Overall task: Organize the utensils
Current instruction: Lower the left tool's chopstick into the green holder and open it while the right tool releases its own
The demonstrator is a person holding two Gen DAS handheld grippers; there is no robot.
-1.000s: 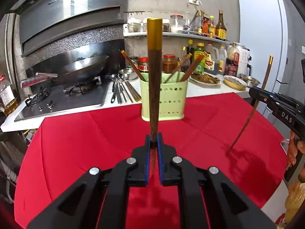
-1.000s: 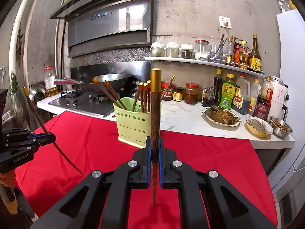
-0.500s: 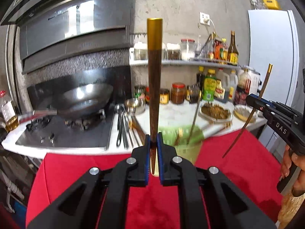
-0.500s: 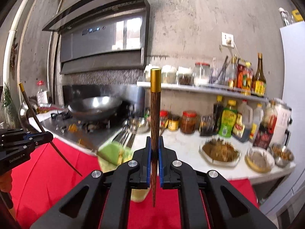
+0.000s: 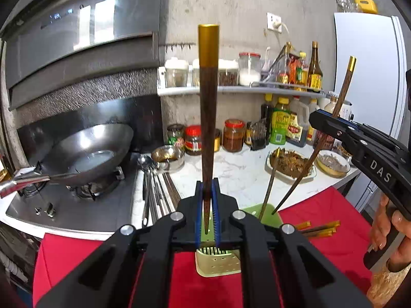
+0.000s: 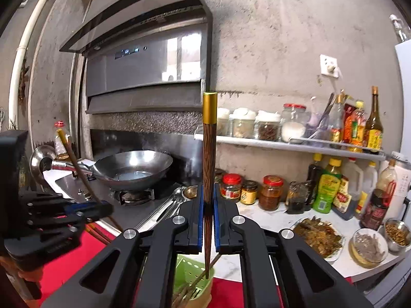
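Observation:
My left gripper is shut on a dark wooden chopstick with a gold cap, held upright with its tip over the green utensil holder. My right gripper is shut on a like chopstick, upright, its tip just above the holder's rim. Several chopsticks stand in the holder. In the left wrist view the right gripper shows at right with its chopstick slanting down toward the holder. In the right wrist view the left gripper shows at left.
The holder stands on a red tablecloth with loose chopsticks lying beside it. Behind are a wok on the hob, metal spoons on the counter, jars, sauce bottles, food dishes, and a white fridge.
Both grippers have risen and closed in over the green holder, which now lies low under the jaws. Each still holds its chopstick upright.

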